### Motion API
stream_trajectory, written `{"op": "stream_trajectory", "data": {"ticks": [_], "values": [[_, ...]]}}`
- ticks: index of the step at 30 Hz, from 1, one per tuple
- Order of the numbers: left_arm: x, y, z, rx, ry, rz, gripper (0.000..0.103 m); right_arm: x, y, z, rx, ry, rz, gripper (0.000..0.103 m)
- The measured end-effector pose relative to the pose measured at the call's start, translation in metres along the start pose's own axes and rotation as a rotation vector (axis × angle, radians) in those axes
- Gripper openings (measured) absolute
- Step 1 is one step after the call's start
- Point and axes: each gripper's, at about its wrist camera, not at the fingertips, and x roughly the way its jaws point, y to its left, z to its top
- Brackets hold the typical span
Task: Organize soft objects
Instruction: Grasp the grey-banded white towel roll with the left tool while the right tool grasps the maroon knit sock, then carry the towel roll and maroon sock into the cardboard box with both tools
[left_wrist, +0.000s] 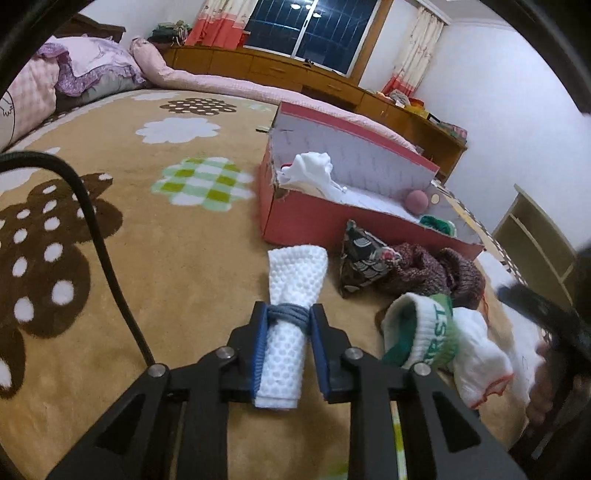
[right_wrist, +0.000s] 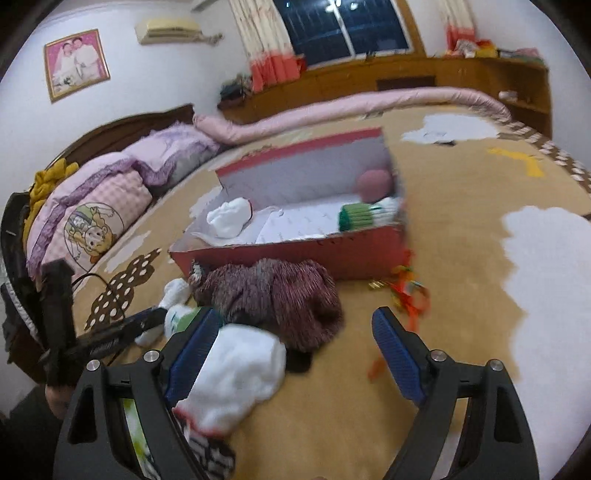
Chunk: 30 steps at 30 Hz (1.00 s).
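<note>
Partly done. Red box mid-bed already holds white cloth, pink ball, green item. Left gripper clamps rolled white towel, just short of box. Right gripper spread wide, empty, over white sock. Maroon knit, patterned pouch, green-cuff sock remain on bed near box front.

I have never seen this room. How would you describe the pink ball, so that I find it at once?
Look at the red box that stands open on the tan blanket of the bed. Inside it, at the end away from the pillows, the pink ball rests against the white back wall, just above a green and white sock. It is the only round thing in the box; its neighbours are limp cloths.
</note>
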Motion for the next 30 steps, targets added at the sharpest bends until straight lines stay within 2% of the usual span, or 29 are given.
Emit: {"op": "stream_trajectory", "data": {"ticks": [2,4,5,6,8,11,14,16,19,20,22,24,27,30], "values": [[0.001,-0.001,0.000,0.008,-0.005,0.002,0.023,0.018,-0.001,0.008,0.015,0.024,-0.007,0.086],[0.003,0.002,0.000,0.002,-0.006,-0.003,0.024,0.036,-0.002,0.015,0.028,0.037,-0.003,0.059],[0.003,0.003,0.000,-0.004,-0.005,-0.008,0.024,0.042,-0.003,0.015,0.029,0.043,0.003,0.038],[0.003,0.003,0.000,-0.007,-0.006,-0.011,0.024,0.046,-0.005,0.011,0.033,0.048,0.021,0.028],[0.004,0.004,0.000,-0.006,-0.008,-0.011,0.024,0.045,-0.010,0.006,0.046,0.032,0.068,0.023],[0.005,0.000,-0.001,0.021,-0.011,0.005,0.023,0.038,-0.020,0.008,0.090,0.005,0.101,0.022],[0.004,-0.004,-0.002,0.038,-0.015,0.019,0.022,0.028,-0.031,0.006,0.129,-0.007,0.075,0.022],[0.001,-0.007,-0.001,0.040,-0.023,0.031,0.022,0.010,-0.032,0.003,0.127,-0.025,0.031,0.022],[-0.010,-0.008,0.000,0.022,-0.037,0.010,0.022,-0.027,-0.032,0.001,0.134,-0.085,0.030,0.022],[-0.018,-0.009,-0.002,0.015,-0.052,-0.009,0.022,-0.038,-0.032,0.001,0.131,-0.109,0.023,0.022],[-0.027,-0.012,-0.005,0.026,-0.079,-0.013,0.022,-0.061,-0.032,0.001,0.115,-0.170,-0.060,0.023],[-0.032,-0.017,-0.008,0.048,-0.105,-0.010,0.022,-0.069,-0.034,0.004,0.107,-0.205,-0.096,0.023],[-0.038,-0.025,-0.003,0.073,-0.153,-0.013,0.022,-0.063,-0.034,0.008,0.064,-0.200,-0.122,0.023],[-0.057,-0.030,0.006,0.111,-0.246,-0.033,0.022,-0.058,-0.033,0.009,0.049,-0.182,-0.108,0.023]]}}
